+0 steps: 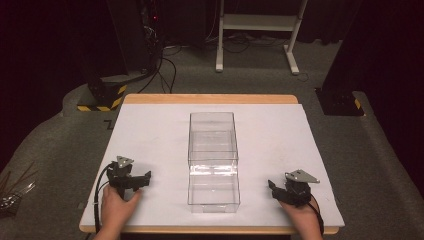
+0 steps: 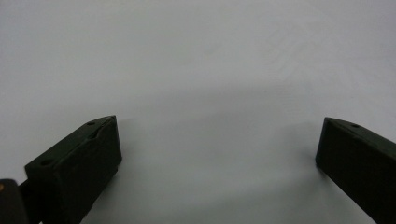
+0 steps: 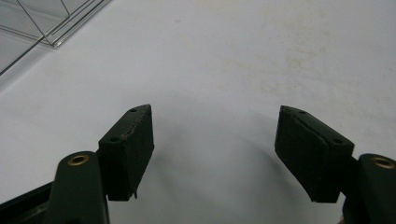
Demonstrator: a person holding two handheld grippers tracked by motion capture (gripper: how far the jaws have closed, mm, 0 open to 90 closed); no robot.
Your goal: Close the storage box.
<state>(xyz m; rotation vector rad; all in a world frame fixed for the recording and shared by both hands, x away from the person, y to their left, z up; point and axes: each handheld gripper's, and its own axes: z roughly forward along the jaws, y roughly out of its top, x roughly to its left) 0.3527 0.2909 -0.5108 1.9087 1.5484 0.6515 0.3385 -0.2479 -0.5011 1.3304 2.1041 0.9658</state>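
left gripper (image 2: 219, 140): jaws wide, bare white mat (image 2: 196, 56) between | right gripper (image 3: 212, 135): jaws wide, holding nothing | clear box (image 3: 32, 18): ahead-left of right jaws, apart

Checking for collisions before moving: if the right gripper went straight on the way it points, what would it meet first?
Likely nothing: ahead of the right gripper lies bare white table sheet. The clear plastic box sits off to one side.

the clear box (image 3: 42, 23), up left of the right gripper (image 3: 215, 140), is cut off by the frame's corner. the left gripper (image 2: 219, 149) has its right jaw clipped at the edge.
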